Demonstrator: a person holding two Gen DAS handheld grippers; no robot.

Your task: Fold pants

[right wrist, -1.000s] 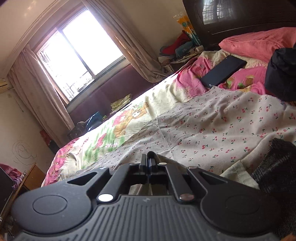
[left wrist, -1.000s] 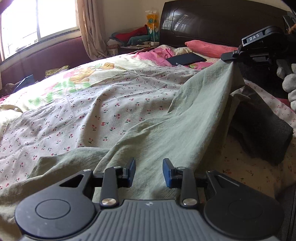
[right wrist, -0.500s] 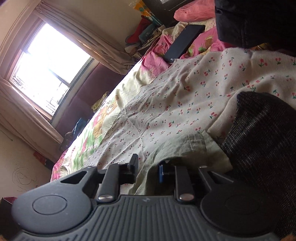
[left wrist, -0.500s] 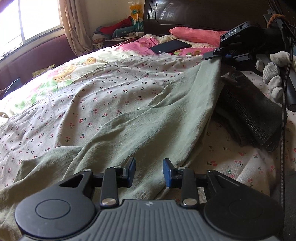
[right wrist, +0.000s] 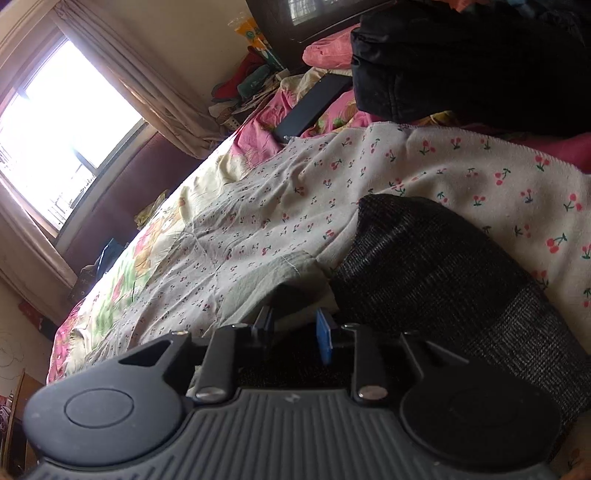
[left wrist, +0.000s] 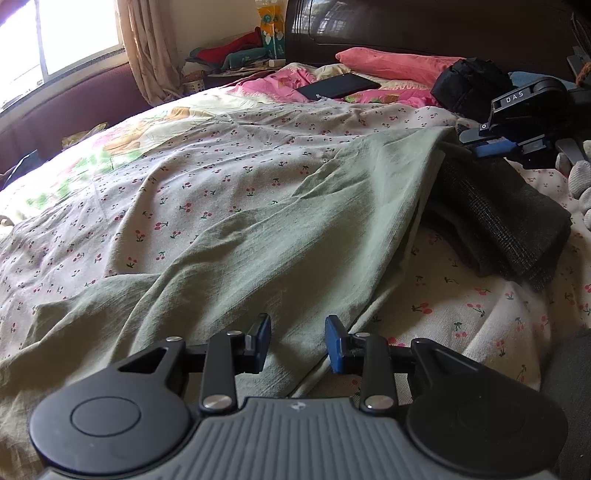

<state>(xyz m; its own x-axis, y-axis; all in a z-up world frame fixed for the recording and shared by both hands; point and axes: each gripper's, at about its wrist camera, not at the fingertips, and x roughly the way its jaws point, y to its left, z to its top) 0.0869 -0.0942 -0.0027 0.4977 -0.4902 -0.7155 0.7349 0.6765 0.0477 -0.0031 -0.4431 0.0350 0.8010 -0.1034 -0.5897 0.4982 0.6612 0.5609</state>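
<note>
Green pants spread over cherry-print sheet; left gripper gaping above near hem, nothing between; right gripper parted, probably not gripping far edge

We see a bright window upper left, beige curtain, dark wooden headboard top, cherry-print bedsheet mid-frame

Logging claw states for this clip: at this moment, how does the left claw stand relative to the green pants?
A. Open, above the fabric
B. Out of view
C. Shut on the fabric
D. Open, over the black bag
A: the left claw stands open, with the green pants showing through the gap between its blue pads.
</note>
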